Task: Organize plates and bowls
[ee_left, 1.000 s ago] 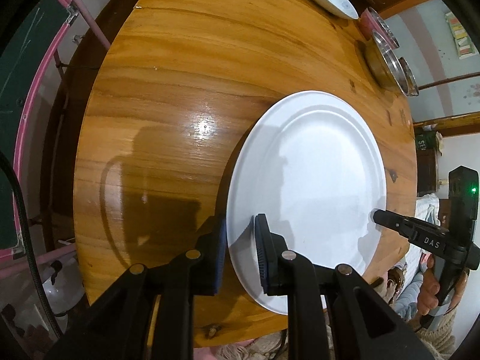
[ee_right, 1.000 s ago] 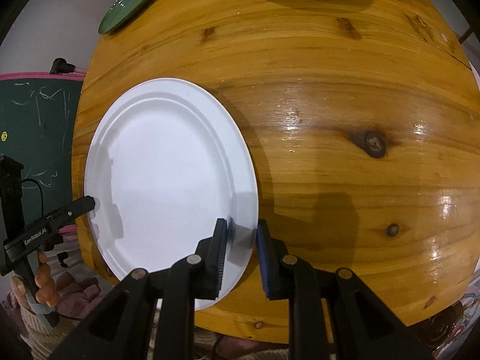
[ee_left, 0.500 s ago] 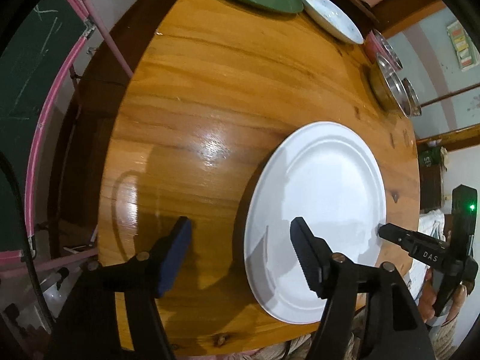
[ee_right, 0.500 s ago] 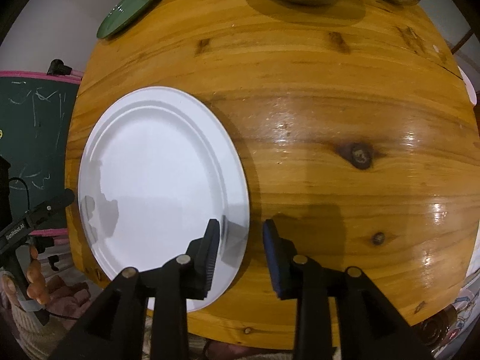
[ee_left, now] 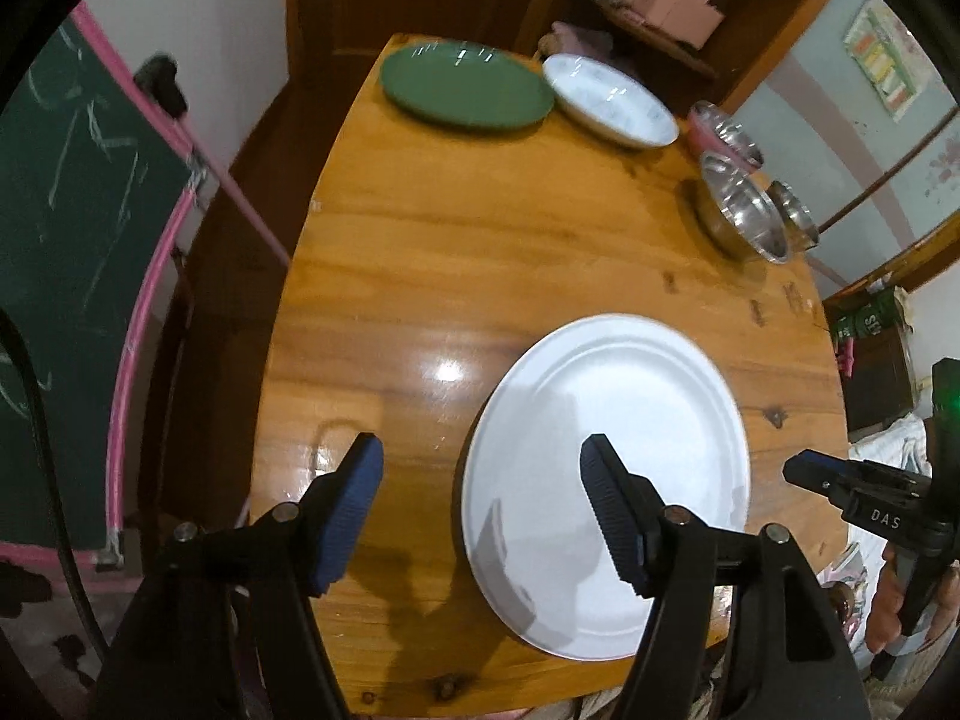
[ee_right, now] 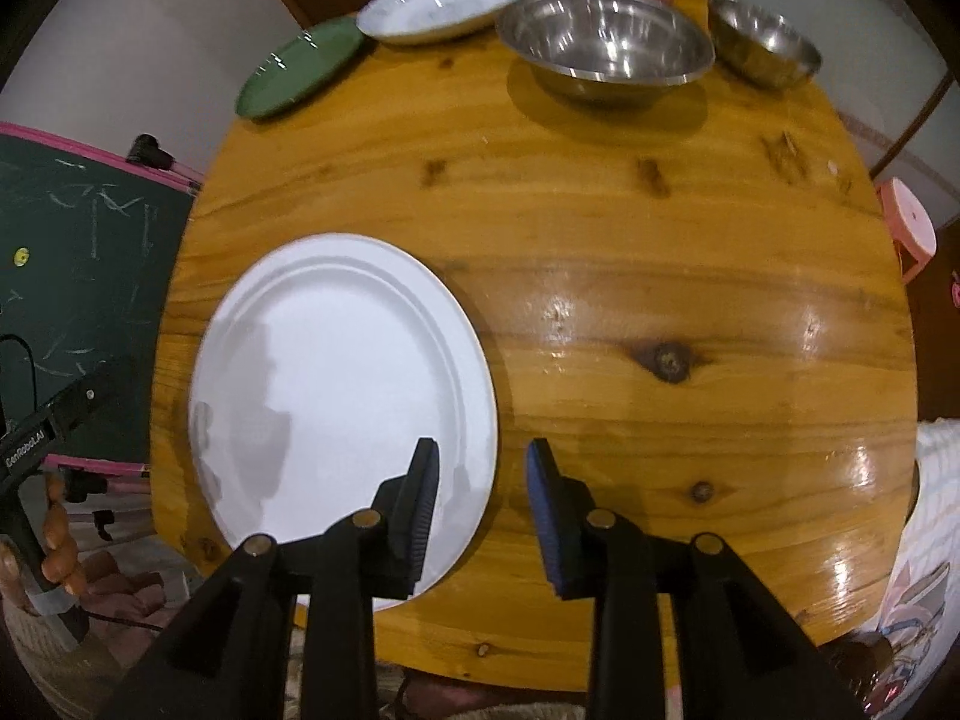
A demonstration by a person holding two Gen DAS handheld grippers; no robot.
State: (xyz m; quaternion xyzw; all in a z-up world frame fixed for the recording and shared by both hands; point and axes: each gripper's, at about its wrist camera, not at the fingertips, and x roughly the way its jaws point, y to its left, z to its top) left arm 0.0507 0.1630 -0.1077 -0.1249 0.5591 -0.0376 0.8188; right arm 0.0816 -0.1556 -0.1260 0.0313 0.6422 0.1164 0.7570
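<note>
the white plate (ee_right: 336, 384) lies flat at the near edge of the worktop (ee_right: 660, 276). both the left gripper (ee_left: 480, 510) and the right gripper (ee_right: 480, 498) hang with jaws wide, holding nothing (each free of the rim). next, one should take the green plate (ee_right: 300, 69) by its rim, gently.

**Setting: a room in a home**

A domestic interior is indicated by a varnished wooden desk (ee_right: 600, 276) on which household tableware is laid: a white plate (ee_right: 336, 372), a green plate (ee_left: 465, 84), a shallow white dish (ee_left: 609, 99) and steel bowls (ee_right: 606, 39). A green chalkboard with a pink frame (ee_left: 72, 276) is seen beside the desk. A wooden shelf with a pink box (ee_left: 678, 6) is visible behind it, a pink stool (ee_right: 909, 222) stands to one side, and a paper chart (ee_left: 888, 66) is hung on the painted wall.
</note>
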